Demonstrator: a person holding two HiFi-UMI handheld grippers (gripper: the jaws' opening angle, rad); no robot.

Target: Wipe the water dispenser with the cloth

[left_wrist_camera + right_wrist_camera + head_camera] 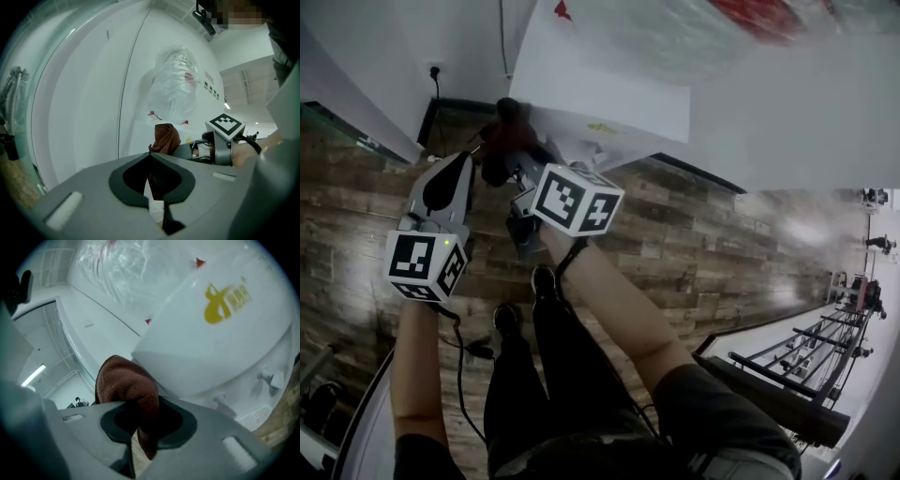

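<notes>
The white water dispenser (609, 94) stands in front of me and fills the right gripper view, where its front (220, 348) carries a yellow logo. My right gripper (512, 167) is shut on a dark red-brown cloth (504, 139), and the bunched cloth (129, 385) sits just under the dispenser's front edge. My left gripper (457, 161) is beside it on the left, jaws together and nothing visibly between them. From the left gripper (151, 154) I see the cloth (165, 137) and the right gripper (224, 140) just ahead.
A plastic-wrapped water bottle (173, 89) sits on top of the dispenser. Its taps (268, 377) and drip grille are at the lower right. A wall socket (434, 70) with a cable is to the left, above the wood-pattern floor (722, 253). A metal rack (825, 352) stands to the right.
</notes>
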